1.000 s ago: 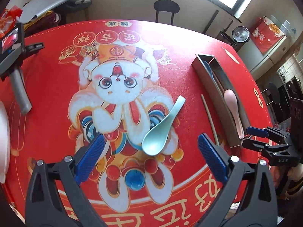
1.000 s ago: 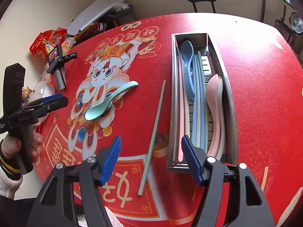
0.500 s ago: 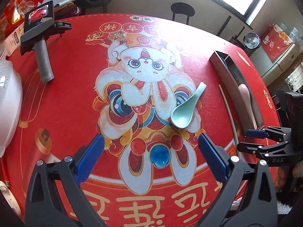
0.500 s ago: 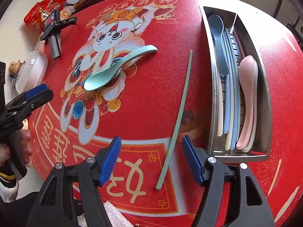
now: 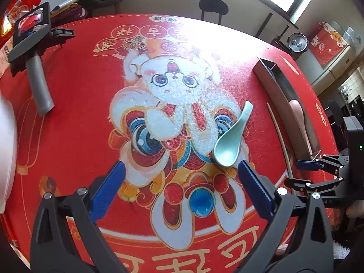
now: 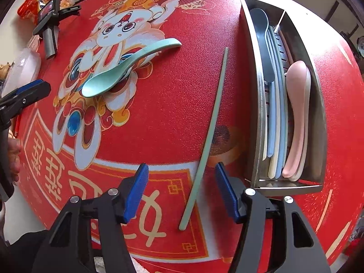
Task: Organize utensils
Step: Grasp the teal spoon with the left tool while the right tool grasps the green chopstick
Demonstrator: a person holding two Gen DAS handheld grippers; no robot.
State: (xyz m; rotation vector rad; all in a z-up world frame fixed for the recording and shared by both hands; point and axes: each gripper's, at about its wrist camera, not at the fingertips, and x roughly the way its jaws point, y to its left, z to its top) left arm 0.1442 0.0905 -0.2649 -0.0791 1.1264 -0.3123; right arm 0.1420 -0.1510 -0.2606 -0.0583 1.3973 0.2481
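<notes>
A mint green spoon (image 5: 229, 143) lies on the red mat, just ahead of my open left gripper (image 5: 179, 182) and close to its right finger; it also shows in the right wrist view (image 6: 122, 70). A green chopstick (image 6: 208, 134) lies beside the steel utensil tray (image 6: 318, 104), its near end between the fingers of my open right gripper (image 6: 182, 188). The tray holds a pink spoon (image 6: 295, 118), a blue spoon (image 6: 261, 29) and several chopsticks. In the left wrist view the chopstick (image 5: 278, 134) and the tray (image 5: 279, 100) are at the right.
A spare gripper tool (image 5: 34, 52) lies at the mat's far left. A white lidded dish (image 5: 4, 154) sits at the left edge. Snack packets (image 6: 38, 0) lie beyond the mat. A stool (image 5: 212, 6) stands behind the round table.
My right gripper has moved forward and down over the chopstick's near end. My left gripper has shifted so that the green spoon lies closer to its right finger.
</notes>
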